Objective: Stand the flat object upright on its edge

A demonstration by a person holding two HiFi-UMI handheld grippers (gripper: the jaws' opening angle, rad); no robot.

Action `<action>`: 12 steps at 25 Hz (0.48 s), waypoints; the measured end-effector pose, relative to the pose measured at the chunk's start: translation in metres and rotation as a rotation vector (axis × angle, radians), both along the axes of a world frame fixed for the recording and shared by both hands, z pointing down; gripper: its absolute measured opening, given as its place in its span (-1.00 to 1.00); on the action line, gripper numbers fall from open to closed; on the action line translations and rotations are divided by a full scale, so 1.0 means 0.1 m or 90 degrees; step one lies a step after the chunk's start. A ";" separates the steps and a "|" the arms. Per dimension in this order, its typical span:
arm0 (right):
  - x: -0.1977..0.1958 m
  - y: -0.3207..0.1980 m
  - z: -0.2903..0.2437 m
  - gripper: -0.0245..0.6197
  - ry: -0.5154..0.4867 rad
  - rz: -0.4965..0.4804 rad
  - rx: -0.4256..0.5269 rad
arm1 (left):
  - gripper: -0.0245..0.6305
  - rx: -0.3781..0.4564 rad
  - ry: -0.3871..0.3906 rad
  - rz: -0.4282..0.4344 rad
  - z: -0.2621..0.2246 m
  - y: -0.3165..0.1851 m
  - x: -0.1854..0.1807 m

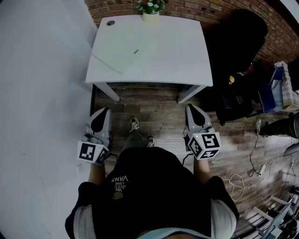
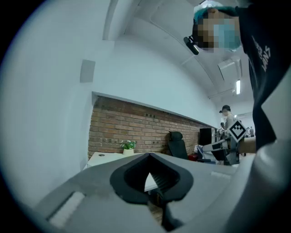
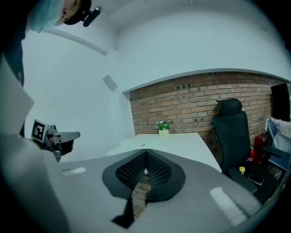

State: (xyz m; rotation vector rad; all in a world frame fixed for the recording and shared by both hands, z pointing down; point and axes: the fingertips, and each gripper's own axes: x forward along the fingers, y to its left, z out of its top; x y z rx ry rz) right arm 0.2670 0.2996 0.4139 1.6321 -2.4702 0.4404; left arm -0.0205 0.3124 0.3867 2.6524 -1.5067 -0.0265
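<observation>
I hold both grippers low at my waist, short of the near edge of the white rectangular table (image 1: 187, 56). My left gripper (image 1: 103, 112) has its jaws pressed together with nothing between them, and my right gripper (image 1: 191, 108) is the same, closed and empty.

The thin, pale, flat rectangular sheet-like object (image 1: 124, 53) lies flat on the left half of the table, nearer the left edge than the right. It lies well ahead of both grippers. It sits askew to the table's edges, with one corner pointing at the near edge. Its long axis seems to run from the near-left toward the far-right, though pale on white makes that hard to judge. A small green plant in a pale pot (image 1: 150, 11) stands at the far edge, well apart from it.

The object lies ahead and slightly to the right of my left gripper, which I judge is the nearer one. The right would have to cross toward the left.
</observation>
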 end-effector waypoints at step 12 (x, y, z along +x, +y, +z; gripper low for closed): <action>-0.11 0.02 -0.03 -0.93 -0.044 -0.041 0.024 | -0.93 -0.035 -0.034 -0.011 0.14 0.06 0.02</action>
